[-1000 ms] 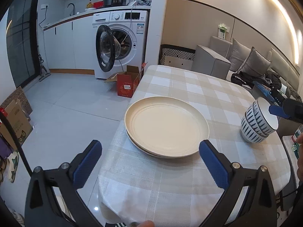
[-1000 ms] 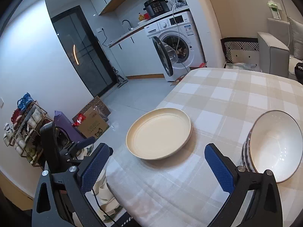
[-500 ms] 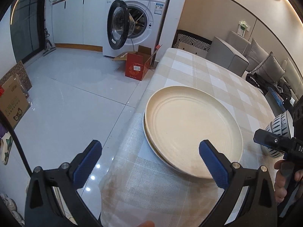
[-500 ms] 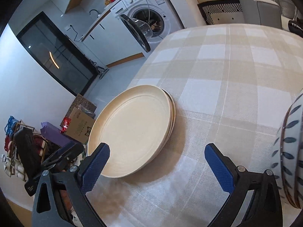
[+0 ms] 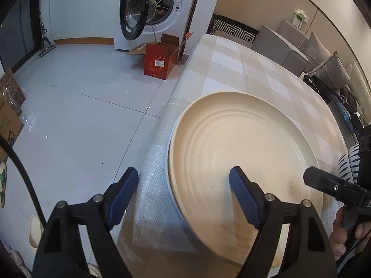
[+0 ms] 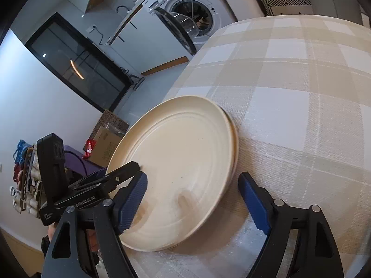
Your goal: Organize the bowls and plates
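Since a second ago both grippers have been brought down close over the plates (image 5: pixel 245 162), which now fill each view. The jaws of the left gripper (image 5: pixel 183 197) have just been closing and stand partly open, astride the plates' near-left rim: one blue pad is seen over the plate's inside, the other outside it over the tablecloth (image 5: pixel 231 69); no pinch is visible. The right gripper (image 6: pixel 193 199) has likewise been closing, partly open, its pads set either side of the opposite rim, nothing gripped. A striped bowl (image 5: pixel 347 162) is glimpsed beyond the left gripper's right jaw.
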### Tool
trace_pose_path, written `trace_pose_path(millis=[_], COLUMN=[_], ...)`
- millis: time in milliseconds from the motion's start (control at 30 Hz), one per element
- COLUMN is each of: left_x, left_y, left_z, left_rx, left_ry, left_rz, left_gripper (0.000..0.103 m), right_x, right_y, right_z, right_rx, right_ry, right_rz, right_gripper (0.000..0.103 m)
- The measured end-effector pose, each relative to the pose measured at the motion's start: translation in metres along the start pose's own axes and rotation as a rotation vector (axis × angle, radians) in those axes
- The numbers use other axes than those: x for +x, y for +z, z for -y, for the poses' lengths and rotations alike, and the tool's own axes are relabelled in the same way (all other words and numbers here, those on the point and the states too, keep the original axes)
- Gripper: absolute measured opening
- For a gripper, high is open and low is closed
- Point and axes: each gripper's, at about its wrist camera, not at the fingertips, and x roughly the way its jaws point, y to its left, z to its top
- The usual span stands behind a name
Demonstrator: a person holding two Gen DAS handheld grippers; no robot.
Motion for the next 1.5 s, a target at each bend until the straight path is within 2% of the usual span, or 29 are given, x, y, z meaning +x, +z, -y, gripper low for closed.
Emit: trace_pose_path(millis=[67, 133, 267, 433, 600, 767, 900, 933, 1000, 1067, 1133, 1367, 1500], left_x=[-0.004, -0.005, -0.008, -0.015, -0.021, -0.026, -0.036, -0.043, -0.056, -0.069, -0.079, -0.100, -0.100], left_y=[0.000, -0.001, -0.007, -0.023, -0.044, -0.059, -0.068, -0.071, -0.074, -0.077, -0.078, -0.085, -0.085], left_z=[0.010, 0.020, 0.027, 0.050, 0.084, 0.105, 0.119, 0.121, 0.124, 0.126, 0.129, 0.158, 0.178], left_rx=[0.059, 0.104, 0.122, 0.159, 0.214, 0.231, 0.260, 0.270, 0.279, 0.268, 0.252, 0.284, 0.317], left_ry=[-0.058, -0.023, -0.047, -0.068, -0.098, -0.117, -0.091, -0.083, -0.071, -0.066, -0.076, -0.102, -0.115], left_rz=[-0.013, -0.019, -0.029, -0.041, -0.049, -0.049, -0.023, -0.004, 0.032, 0.072, 0.096, 0.160, 0.160], left_gripper=[0.057, 0.057, 0.057, 0.059, 0.062, 0.069, 0.084, 0.087, 0.099, 0.103, 0.103, 0.103, 0.103], right_x=[0.000, -0.002, -0.009, -0.030, -0.064, -0.086, -0.105, -0.114, -0.132, -0.151, -0.167, -0.196, -0.205], right_y=[-0.003, -0.005, -0.010, -0.033, -0.065, -0.095, -0.105, -0.108, -0.116, -0.126, -0.136, -0.156, -0.161], right_z=[-0.004, -0.003, 0.005, 0.008, 0.019, 0.019, 0.022, 0.022, 0.023, 0.025, 0.030, 0.057, 0.072], right_rx=[-0.028, -0.027, 0.010, -0.010, 0.007, -0.066, -0.095, -0.107, -0.131, -0.157, -0.161, -0.147, -0.129], right_ry=[-0.019, -0.032, -0.034, -0.077, -0.099, -0.159, -0.188, -0.190, -0.170, -0.150, -0.142, -0.161, -0.159], right_rz=[0.015, 0.027, 0.039, 0.039, 0.036, 0.028, 0.064, 0.086, 0.122, 0.169, 0.213, 0.272, 0.286], right_gripper=[0.077, 0.076, 0.076, 0.076, 0.076, 0.076, 0.090, 0.091, 0.093, 0.095, 0.102, 0.102, 0.102])
